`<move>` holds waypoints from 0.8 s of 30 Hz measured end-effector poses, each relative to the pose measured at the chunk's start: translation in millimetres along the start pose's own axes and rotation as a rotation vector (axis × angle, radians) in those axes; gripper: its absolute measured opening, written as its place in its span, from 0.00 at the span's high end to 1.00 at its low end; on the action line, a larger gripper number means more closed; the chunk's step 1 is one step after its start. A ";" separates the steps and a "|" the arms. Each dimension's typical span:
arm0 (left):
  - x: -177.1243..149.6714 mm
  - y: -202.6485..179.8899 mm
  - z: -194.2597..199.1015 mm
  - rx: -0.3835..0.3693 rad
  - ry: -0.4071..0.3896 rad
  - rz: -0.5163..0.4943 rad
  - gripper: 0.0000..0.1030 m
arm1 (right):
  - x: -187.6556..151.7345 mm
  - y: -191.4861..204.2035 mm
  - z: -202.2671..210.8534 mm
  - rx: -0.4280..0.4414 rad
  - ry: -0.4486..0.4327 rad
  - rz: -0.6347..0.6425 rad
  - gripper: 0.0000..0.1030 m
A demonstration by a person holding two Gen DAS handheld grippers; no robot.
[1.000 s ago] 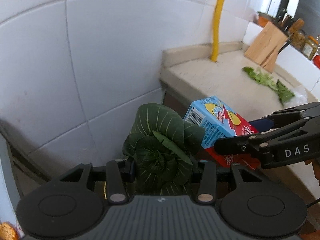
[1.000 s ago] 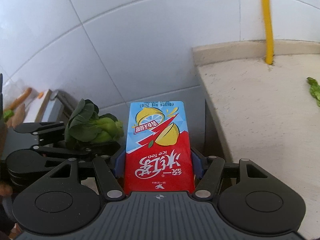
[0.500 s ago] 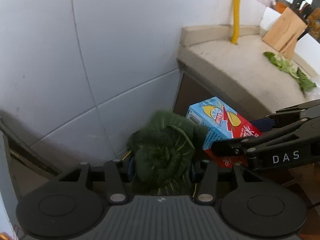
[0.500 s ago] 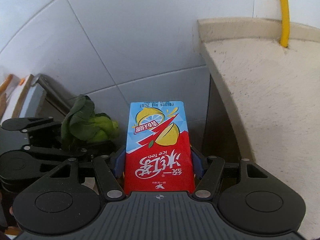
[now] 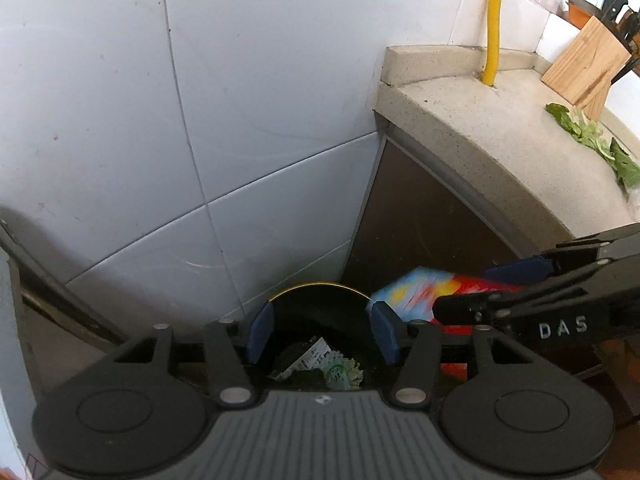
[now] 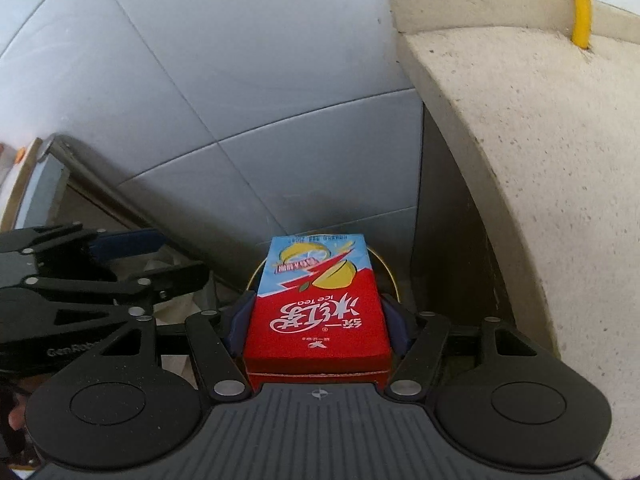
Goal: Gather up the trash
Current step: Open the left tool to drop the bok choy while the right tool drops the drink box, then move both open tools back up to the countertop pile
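My left gripper [image 5: 320,328] hangs over a black-lined trash bin with a gold rim [image 5: 316,286]. Its jaws are opening and nothing is between the blue pads [image 5: 260,332]. Down in the bin lie crumpled paper and a green scrap [image 5: 324,364]. My right gripper [image 6: 318,320] is shut on a red and blue iced tea carton [image 6: 320,304], pads against both of its sides, right above the bin's rim [image 6: 390,276]. In the left wrist view the carton [image 5: 416,292] looks blurred beside the bin, with the right gripper [image 5: 480,292] behind it. The left gripper [image 6: 152,256] shows at the left of the right wrist view.
A stone counter [image 5: 500,128] stands on the right with a yellow pipe [image 5: 494,20], a wooden knife block [image 5: 584,64] and leafy greens [image 5: 592,136] on it. Its dark cabinet side [image 5: 420,232] and a white tiled wall [image 5: 240,120] hem the bin into a corner.
The leafy green vegetable that sat between the left jaws is gone from them and the jaws stand wider. Both grippers have sunk toward the bin, which has come into view.
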State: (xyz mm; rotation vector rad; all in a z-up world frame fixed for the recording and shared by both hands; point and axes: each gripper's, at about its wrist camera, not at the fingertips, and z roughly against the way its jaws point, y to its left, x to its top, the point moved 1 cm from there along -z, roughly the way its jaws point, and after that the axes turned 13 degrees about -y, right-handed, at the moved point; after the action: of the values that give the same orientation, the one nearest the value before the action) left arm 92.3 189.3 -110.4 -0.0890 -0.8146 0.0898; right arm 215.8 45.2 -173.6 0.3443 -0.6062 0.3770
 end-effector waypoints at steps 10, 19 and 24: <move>0.8 0.8 1.5 0.009 -0.016 0.003 0.53 | -4.0 -6.1 3.1 -0.006 -0.016 -0.031 0.31; 1.0 -4.5 4.8 0.018 -0.043 -0.041 0.53 | -8.7 -4.8 34.8 -0.005 -0.067 -0.045 0.30; 2.5 -8.3 10.3 0.032 -0.070 -0.062 0.52 | -7.4 -8.0 64.9 0.003 -0.131 -0.038 0.29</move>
State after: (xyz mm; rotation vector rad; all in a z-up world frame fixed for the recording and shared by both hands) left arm 86.9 181.8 -100.6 -0.0308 -0.8852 0.0473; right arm 182.4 9.2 -129.8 0.3849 -0.7260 0.3207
